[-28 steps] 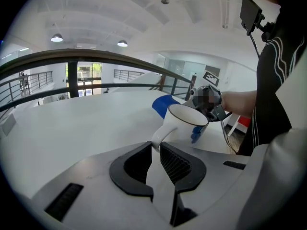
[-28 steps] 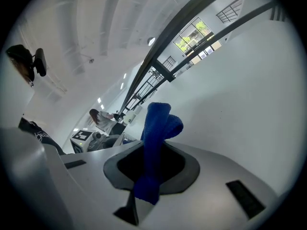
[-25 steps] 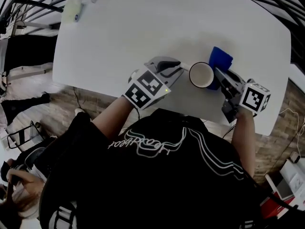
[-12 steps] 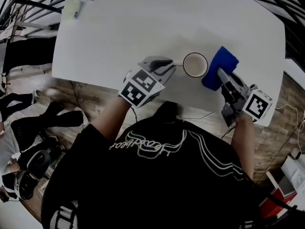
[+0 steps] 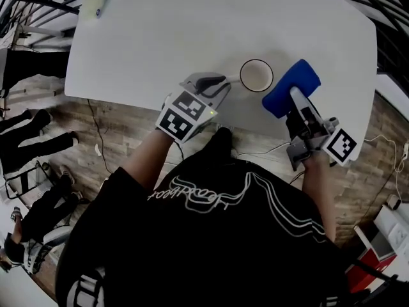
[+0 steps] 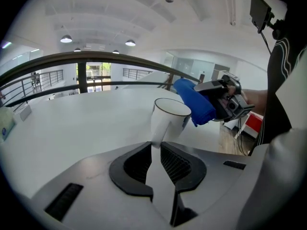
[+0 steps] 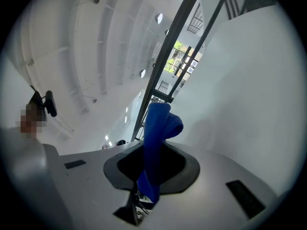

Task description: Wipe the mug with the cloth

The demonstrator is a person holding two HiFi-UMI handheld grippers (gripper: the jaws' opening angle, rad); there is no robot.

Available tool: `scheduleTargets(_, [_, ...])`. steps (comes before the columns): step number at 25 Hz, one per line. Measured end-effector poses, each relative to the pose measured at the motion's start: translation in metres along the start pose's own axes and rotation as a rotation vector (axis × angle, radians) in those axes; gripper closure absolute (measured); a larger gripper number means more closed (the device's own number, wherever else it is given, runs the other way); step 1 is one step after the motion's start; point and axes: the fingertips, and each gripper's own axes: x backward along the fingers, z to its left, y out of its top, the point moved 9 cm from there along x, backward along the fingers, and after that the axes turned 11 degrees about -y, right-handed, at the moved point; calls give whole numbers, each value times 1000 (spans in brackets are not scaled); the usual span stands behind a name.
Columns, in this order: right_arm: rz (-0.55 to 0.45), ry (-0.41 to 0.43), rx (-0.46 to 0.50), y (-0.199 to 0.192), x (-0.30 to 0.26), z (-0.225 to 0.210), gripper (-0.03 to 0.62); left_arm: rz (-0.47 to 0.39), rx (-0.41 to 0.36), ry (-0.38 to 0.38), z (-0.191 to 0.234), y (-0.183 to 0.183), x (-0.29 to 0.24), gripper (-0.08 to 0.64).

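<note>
A white mug (image 5: 256,75) (image 6: 170,121) stands upright on the white table (image 5: 192,31). Its handle points at me and sits between the jaws of my left gripper (image 5: 227,82) (image 6: 156,147), which is shut on it. To the mug's right, a folded blue cloth (image 5: 291,88) (image 6: 194,102) (image 7: 156,143) is held off the table, apart from the mug. My right gripper (image 5: 295,96) (image 7: 152,169) is shut on the cloth, which sticks out past its jaws.
A small pale object (image 5: 96,5) lies at the table's far left corner. The table's near edge runs just under both grippers, with wood floor (image 5: 115,126) and cables below. Dark railings (image 6: 86,61) stand beyond the table. A person's legs (image 5: 32,139) show at left.
The right gripper has drawn the blue cloth away from the mug's right side and lifted it, rolling as it went. The left gripper with the mug has shifted slightly toward the far left.
</note>
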Motion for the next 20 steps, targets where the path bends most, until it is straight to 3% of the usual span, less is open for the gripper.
scheduleTargets(11, [-62,-5,-96,-10,0,-17,534,0,-18,-6,-25,5,-8,506])
scheduleTargets(20, [-7,-167,-41,-13,-11,-30,533,-2,-25,-36,-29,5,-8,506])
